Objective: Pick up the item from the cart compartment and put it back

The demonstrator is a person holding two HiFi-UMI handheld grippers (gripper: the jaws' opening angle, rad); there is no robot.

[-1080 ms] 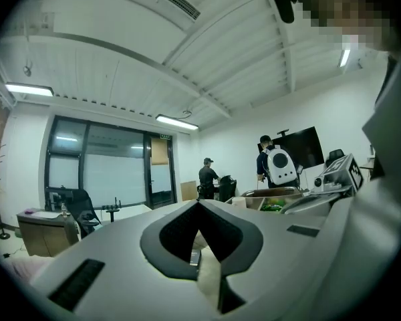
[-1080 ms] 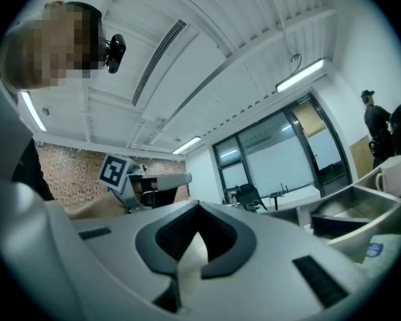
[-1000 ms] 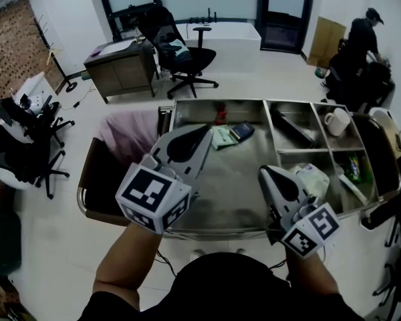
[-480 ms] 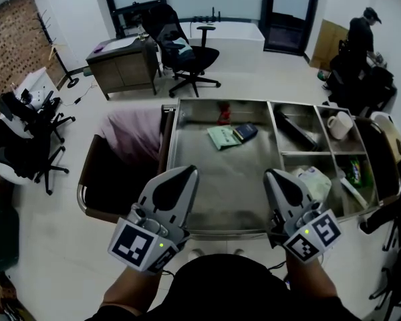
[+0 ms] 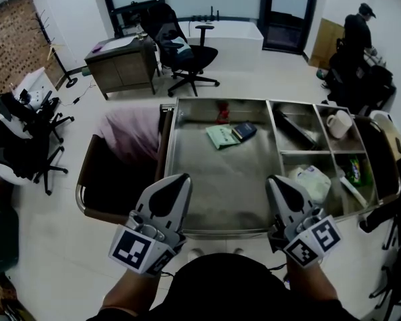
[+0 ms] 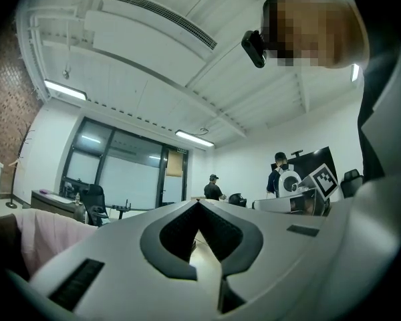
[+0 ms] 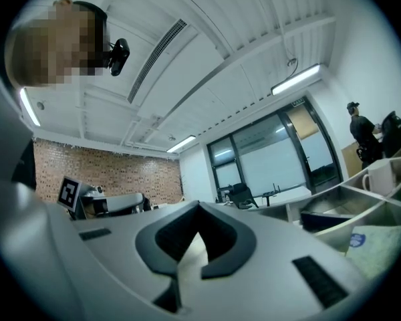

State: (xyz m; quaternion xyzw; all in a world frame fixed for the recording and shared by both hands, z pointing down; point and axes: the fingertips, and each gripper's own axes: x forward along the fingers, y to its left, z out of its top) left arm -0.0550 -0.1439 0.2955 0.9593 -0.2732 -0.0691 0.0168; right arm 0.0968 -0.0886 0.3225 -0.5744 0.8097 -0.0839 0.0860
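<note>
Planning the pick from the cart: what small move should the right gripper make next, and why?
Probably open the right gripper and ease it toward the white bag: its jaws are shut and empty, and the bag lies nearest, in the cart compartment beside it.

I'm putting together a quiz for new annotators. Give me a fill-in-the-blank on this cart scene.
The left gripper and the right gripper both have their jaws ____. The mug in the far right compartment of the cart is ____ in colour. The flat packet in the big compartment is ____ in colour.
Missing words: shut; white; green.
</note>
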